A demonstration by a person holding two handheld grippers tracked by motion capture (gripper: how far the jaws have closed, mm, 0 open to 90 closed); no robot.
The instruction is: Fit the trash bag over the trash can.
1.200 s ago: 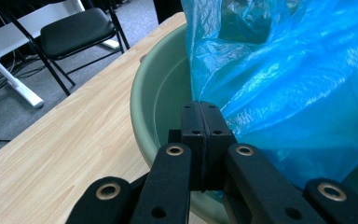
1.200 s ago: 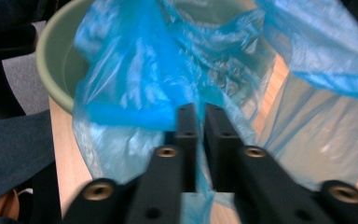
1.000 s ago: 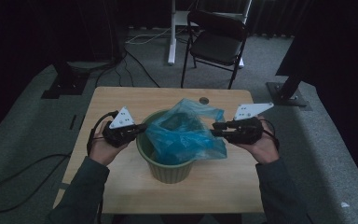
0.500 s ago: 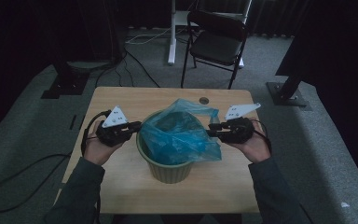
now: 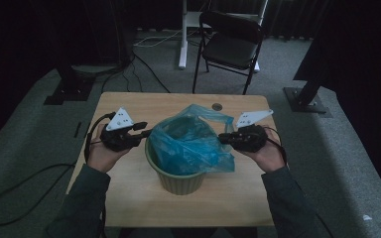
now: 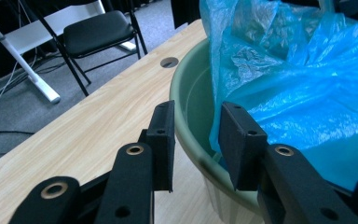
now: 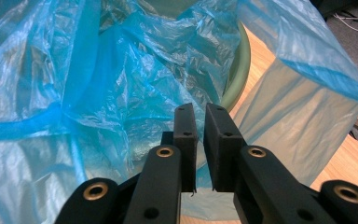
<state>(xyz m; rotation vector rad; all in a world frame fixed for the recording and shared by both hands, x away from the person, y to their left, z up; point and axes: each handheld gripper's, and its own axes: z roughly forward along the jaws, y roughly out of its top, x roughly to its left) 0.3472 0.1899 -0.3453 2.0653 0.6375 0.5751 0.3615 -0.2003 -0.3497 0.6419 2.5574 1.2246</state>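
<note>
Left gripper (image 6: 196,140): jaws just opened, now standing apart astride the near-left rim of the green bin (image 5: 178,181), pads off both rim and bag. Right gripper (image 7: 200,140): jaws just closed to a narrow slit at the bin's right rim, a thin fold of the blue bag (image 5: 191,144) running down between them; whether the pads pinch it I cannot tell. Bin stands mid-table (image 5: 129,198), toward the near edge, the bag lining it and spilling over the right side.
</note>
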